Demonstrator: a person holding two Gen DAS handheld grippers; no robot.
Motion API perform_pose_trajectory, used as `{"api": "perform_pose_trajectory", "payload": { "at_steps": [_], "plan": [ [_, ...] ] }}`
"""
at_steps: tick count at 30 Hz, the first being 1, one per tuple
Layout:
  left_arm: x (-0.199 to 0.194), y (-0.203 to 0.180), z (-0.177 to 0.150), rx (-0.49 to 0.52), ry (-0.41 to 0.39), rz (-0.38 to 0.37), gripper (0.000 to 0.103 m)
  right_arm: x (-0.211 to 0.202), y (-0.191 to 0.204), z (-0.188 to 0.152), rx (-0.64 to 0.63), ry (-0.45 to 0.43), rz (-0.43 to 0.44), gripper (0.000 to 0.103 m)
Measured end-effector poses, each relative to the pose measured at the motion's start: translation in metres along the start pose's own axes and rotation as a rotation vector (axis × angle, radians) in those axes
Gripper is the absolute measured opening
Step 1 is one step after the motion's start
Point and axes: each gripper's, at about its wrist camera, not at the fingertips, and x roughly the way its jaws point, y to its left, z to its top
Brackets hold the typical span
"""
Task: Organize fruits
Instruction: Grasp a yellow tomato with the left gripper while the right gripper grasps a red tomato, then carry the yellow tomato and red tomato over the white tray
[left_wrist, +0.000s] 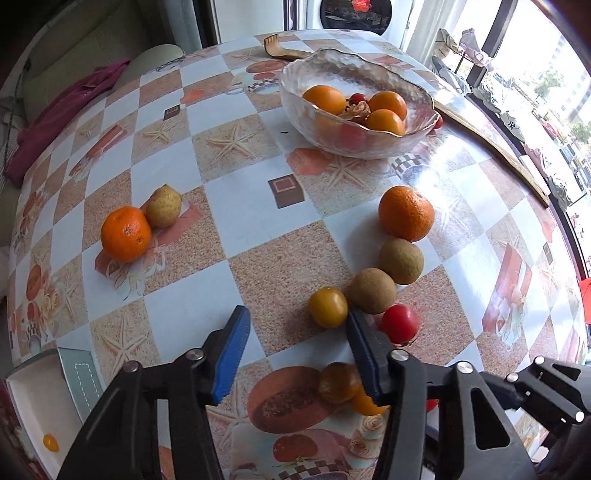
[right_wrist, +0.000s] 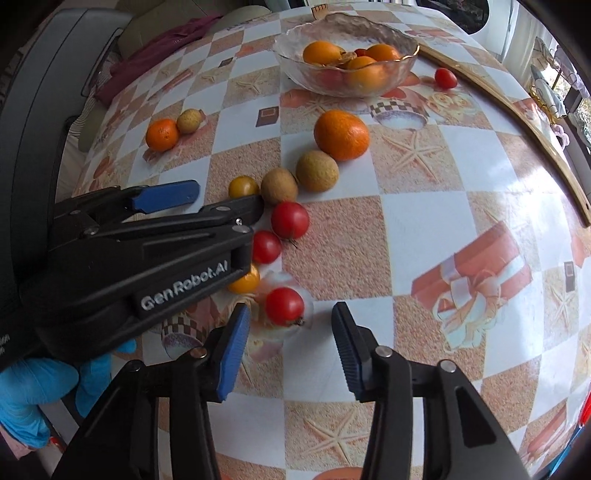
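Observation:
A glass bowl (left_wrist: 417, 122) (right_wrist: 291, 59) at the far side holds oranges and small red fruits. Loose on the table lie a big orange (left_wrist: 406, 213) (right_wrist: 341, 134), two brown kiwis (left_wrist: 401, 260) (left_wrist: 373, 290), yellow tomatoes (left_wrist: 328, 307) (left_wrist: 338, 382) and red tomatoes (left_wrist: 400, 324) (right_wrist: 290, 220) (right_wrist: 284, 306). At the left sit another orange (left_wrist: 126, 233) (right_wrist: 161, 134) and a small pear (left_wrist: 163, 206). My left gripper (left_wrist: 295, 325) is open and empty, just before the yellow tomato. My right gripper (right_wrist: 290, 323) is open, its fingers either side of the near red tomato.
A red tomato (right_wrist: 445, 78) lies right of the bowl. A curved wooden strip (right_wrist: 535, 129) runs along the table's right edge. A white tray (left_wrist: 33, 406) with a small yellow fruit stands at the near left. A sofa with magenta cloth (left_wrist: 62, 110) is beyond the table.

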Motion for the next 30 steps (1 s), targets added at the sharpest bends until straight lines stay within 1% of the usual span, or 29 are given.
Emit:
{"api": "perform_pose_trajectory", "payload": {
  "at_steps": [1, 2, 3, 4, 5, 6, 10, 15, 24, 30],
  "plan": [
    [0.0, -0.002, 0.002, 0.002, 0.0, 0.002, 0.048, 0.001, 0.0, 0.001, 0.005, 0.0, 0.002, 0.029],
    [0.001, -0.004, 0.003, 0.003, 0.001, 0.005, 0.044, 0.002, -0.001, 0.002, 0.014, 0.006, 0.008, 0.023],
    [0.0, -0.005, 0.005, 0.005, 0.001, 0.0, 0.035, 0.002, -0.004, 0.003, 0.035, 0.014, 0.022, 0.023],
    [0.0, -0.007, 0.006, 0.007, 0.0, -0.004, 0.032, 0.001, -0.006, 0.003, 0.049, 0.02, 0.026, 0.023],
    [0.0, -0.008, 0.008, 0.011, 0.002, -0.008, 0.025, 0.002, -0.007, 0.004, 0.056, 0.024, 0.029, 0.023],
    [0.001, -0.008, 0.009, 0.012, 0.002, -0.016, 0.022, 0.0, -0.009, 0.002, 0.062, 0.027, 0.032, 0.023],
    [-0.001, -0.007, 0.009, -0.013, 0.002, -0.053, 0.022, -0.007, -0.017, -0.005, 0.07, 0.037, 0.024, 0.023],
    [-0.014, 0.004, 0.0, -0.06, -0.003, -0.061, 0.022, -0.017, -0.026, -0.013, 0.103, 0.043, 0.03, 0.023],
    [-0.054, 0.028, -0.041, -0.168, -0.021, -0.05, 0.022, -0.034, -0.021, -0.022, 0.076, 0.057, 0.031, 0.023],
    [-0.08, 0.055, -0.071, -0.243, -0.04, -0.034, 0.022, -0.044, -0.008, -0.023, 0.03, 0.064, 0.015, 0.023]
  ]
}}
